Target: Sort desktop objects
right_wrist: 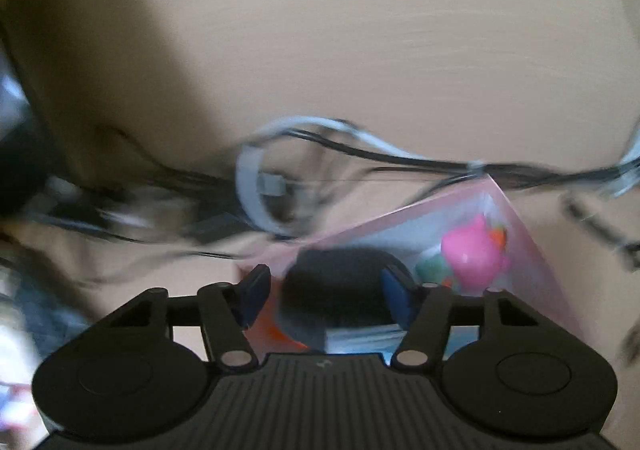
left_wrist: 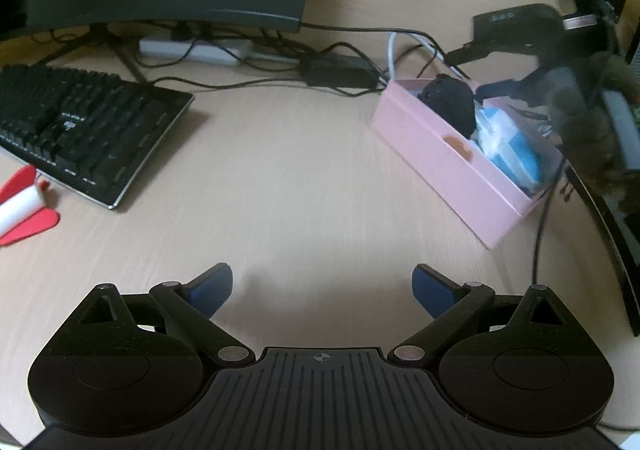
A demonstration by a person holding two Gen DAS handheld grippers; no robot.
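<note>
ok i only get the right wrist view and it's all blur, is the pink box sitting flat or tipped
observer: flat on the desk; in the left wrist view the pink box rests on its base, open side up.
operator: anything out on the desk to sort
observer: a red and white item lies at the far left edge of that view, just in front of the black keyboard.
operator: left tongs holding anything
observer: no, the left tongs are open over bare desk with nothing between them.
</note>
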